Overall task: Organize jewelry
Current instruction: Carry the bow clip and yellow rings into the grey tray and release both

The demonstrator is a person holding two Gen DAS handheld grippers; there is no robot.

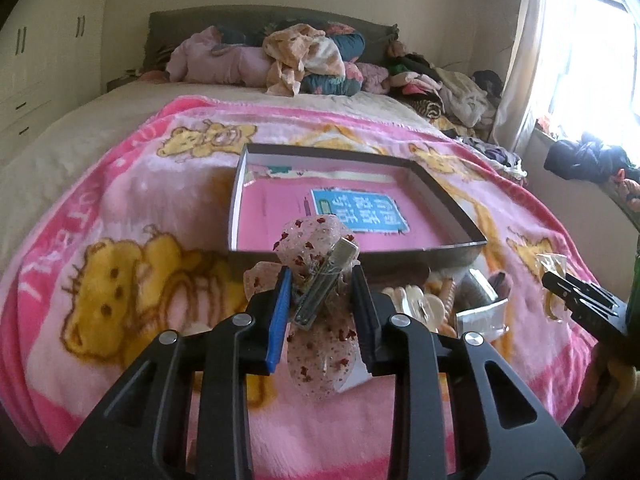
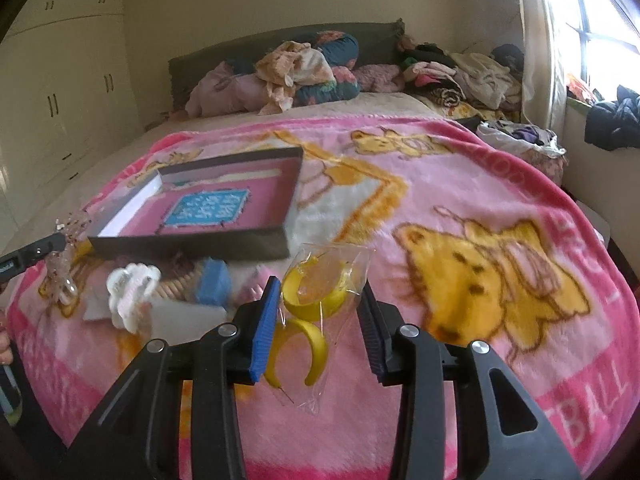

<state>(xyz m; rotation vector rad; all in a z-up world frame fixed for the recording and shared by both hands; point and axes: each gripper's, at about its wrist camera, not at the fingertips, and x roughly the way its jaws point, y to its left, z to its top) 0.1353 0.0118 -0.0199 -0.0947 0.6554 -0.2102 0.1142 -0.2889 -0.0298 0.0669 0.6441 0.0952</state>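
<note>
Between right gripper [image 2: 318, 300] fingers: two yellow earrings [image 2: 308, 308], bagged.

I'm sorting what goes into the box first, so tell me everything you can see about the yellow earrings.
The yellow earrings are two wide, glossy hoops that look like plastic, each open on one side, with a thin wire post showing on the lower one. They sit one above the other inside a clear crinkled bag. The right hand-held gripper is closed on the bag, above the pink blanket. The box lies beyond them to the left.
</note>
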